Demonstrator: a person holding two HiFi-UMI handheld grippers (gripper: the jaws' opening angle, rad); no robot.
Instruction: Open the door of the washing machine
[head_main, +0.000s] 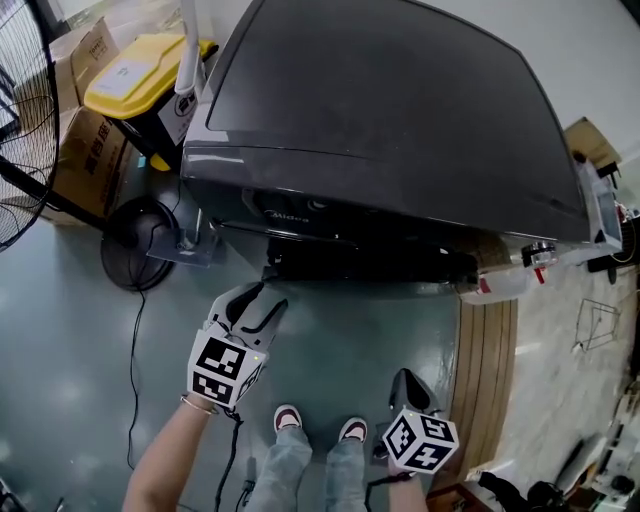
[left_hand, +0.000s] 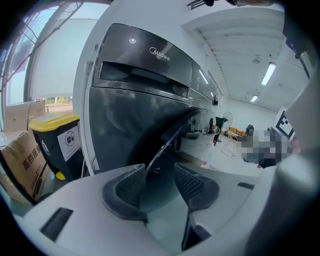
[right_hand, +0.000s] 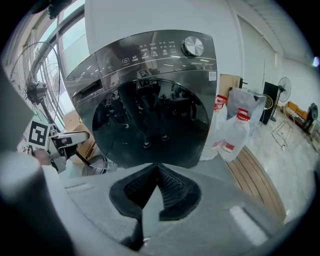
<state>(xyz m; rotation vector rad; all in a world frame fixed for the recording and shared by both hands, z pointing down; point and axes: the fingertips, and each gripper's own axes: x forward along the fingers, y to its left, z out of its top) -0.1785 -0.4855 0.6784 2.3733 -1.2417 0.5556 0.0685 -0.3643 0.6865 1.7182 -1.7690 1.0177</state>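
Dark grey front-loading washing machine (head_main: 400, 110) on the floor. The head view shows mainly its top. Its front falls away underneath, so the door is largely hidden there. The door (right_hand: 150, 120) is round, glossy black glass set in the machine's front below the control panel, and it mirrors the room. The right gripper view shows it whole. The left gripper view catches only its curved rim, and whether that rim stands off the machine's front is unclear. The left tool (head_main: 262, 300) is at the door's left edge with its pads wide apart. The rim runs into the gap, with no pad plainly pressing it. The right tool (head_main: 405, 385) is well back from the machine's front, pad tips together, empty.
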